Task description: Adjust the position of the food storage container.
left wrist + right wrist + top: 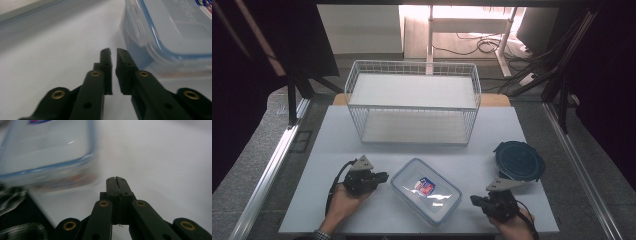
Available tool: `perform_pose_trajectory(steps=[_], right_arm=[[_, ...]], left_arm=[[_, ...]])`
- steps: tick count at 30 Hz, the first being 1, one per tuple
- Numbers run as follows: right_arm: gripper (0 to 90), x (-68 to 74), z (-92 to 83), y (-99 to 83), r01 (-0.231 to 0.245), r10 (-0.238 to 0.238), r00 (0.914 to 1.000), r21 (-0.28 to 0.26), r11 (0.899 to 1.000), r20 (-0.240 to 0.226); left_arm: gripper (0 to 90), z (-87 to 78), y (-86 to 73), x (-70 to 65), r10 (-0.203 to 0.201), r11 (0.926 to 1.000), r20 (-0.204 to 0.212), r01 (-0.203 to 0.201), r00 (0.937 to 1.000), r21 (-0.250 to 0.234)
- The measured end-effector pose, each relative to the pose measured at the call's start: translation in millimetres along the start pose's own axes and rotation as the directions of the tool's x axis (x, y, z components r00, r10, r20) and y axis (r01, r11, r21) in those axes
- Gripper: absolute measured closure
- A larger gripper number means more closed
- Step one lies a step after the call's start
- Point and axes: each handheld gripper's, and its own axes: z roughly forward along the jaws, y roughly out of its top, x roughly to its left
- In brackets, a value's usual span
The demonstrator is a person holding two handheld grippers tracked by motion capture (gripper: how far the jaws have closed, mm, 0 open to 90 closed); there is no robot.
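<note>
A clear rectangular food container (pixel 426 190) with a blue-rimmed lid and a red and blue label lies flat near the front middle of the white table (pixel 337 145). My left gripper (pixel 386 176) sits just left of it, jaws pointing at its left end, shut with nothing between them. In the left gripper view the jaws (pixel 113 51) stand almost together beside the container's (pixel 170 30) corner, apart from it. My right gripper (pixel 473 200) is right of the container, shut and empty. In the right gripper view its jaws (pixel 116 179) are pressed together and the container (pixel 47 150) lies to the upper left.
A white wire basket (pixel 412 102) with two shelves stands at the back middle of the table. A round dark blue lidded container (pixel 519 161) rests at the right, just behind my right gripper. A metal rail (pixel 272 165) runs along the table's left side.
</note>
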Motion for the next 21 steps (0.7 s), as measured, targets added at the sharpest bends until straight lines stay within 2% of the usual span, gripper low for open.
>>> perform_pose_trajectory(steps=[2, 3, 4, 6, 7, 8, 9, 11, 13, 20, 21], right_arm=[[89.6, 12.7, 5.1, -1.7, 0.019, -0.017, 0.9988, 0.031, 0.999, -0.046], [89.6, 12.7, 5.1, -1.7, 0.019, -0.017, 0.9988, 0.031, 0.999, -0.046], [89.6, 23.9, 10.0, -0.7, 0.044, -0.041, 0.9966, 0.051, 0.998, -0.072], [89.6, 27.4, 12.3, 2.2, 0.053, -0.049, 0.9951, 0.052, 0.997, -0.086], [89.6, 27.4, 12.3, 2.2, 0.053, -0.049, 0.9951, 0.052, 0.997, -0.086], [89.5, 27.5, 15.6, 7.3, 0.048, -0.043, 0.9956, 0.055, 0.997, -0.083], [89.5, 26.9, 16.3, 8.2, 0.052, -0.047, 0.9956, 0.059, 0.997, -0.081], [89.6, 23.7, 19.5, 10.9, 0.048, -0.044, 0.9965, 0.060, 0.997, -0.072], [89.5, 20.3, 21.7, 13.7, 0.043, -0.039, 0.9969, 0.059, 0.997, -0.068], [89.6, 5.2, 35.4, 30.6, 0.027, -0.027, 0.9996, 0.041, 0.999, -0.007], [89.6, 3.4, 37.4, 32.8, 0.025, -0.025, 0.9997, 0.040, 0.999, -0.006]], left_arm=[[88.1, 6.4, 4.2, 3.0, -0.003, 1.0000, 0.012, 0.003, 0.9999, -0.001], [89.0, 6.4, 4.2, 3.0, -0.003, 1.0000, 0.012, 0.003, 0.9999, -0.001], [89.7, 14.4, 7.0, 4.9, -0.009, 0.9999, 0.043, 0.008, 0.9991, 0.007], [89.9, 19.9, 8.2, 3.2, -0.003, 0.9998, 0.072, 0.002, 0.9974, 0.021], [90.0, 19.9, 8.2, 3.2, -0.003, 0.9998, 0.072, 0.002, 0.9974, 0.021], [90.0, 21.6, 8.4, 0.2, 0.007, 0.9996, 0.095, -0.010, 0.9955, 0.028], [90.0, 20.9, 9.1, -3.7, 0.019, 0.9991, 0.074, -0.021, 0.9971, 0.036], [90.0, 18.6, 9.7, -4.5, 0.028, 0.9985, 0.063, -0.031, 0.9976, 0.046], [90.0, 13.2, 7.1, -2.5, 0.011, 0.9989, 0.075, -0.014, 0.9971, 0.046], [90.0, -2.4, -5.2, -5.6, -0.031, 0.9977, 0.084, 0.025, 0.9960, 0.064], [90.0, -4.9, -8.5, -6.1, -0.036, 0.9972, 0.109, 0.029, 0.9933, 0.069]])
